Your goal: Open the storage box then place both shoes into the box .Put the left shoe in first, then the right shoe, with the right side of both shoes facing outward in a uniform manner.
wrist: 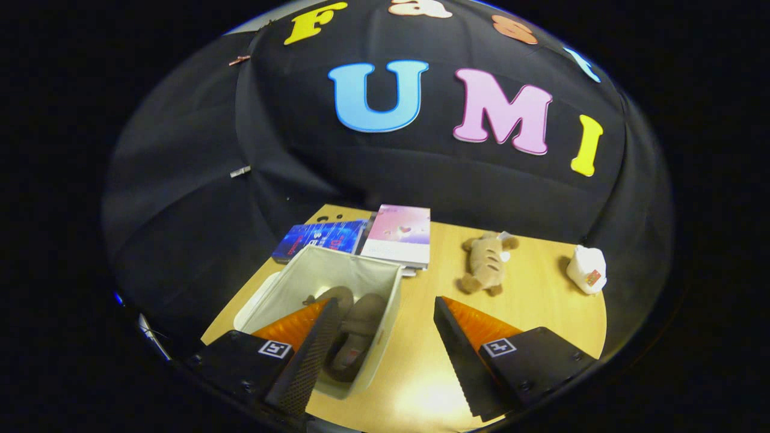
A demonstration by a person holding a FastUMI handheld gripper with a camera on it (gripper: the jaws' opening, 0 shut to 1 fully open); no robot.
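Now tool (382, 337) fingers apart, empty; both shoes (355, 331) inside box (385, 282); labels unreadable.

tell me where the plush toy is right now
In the gripper view the plush toy lies on the wooden table, beyond the open gripper, between the pink book and the white bottle.
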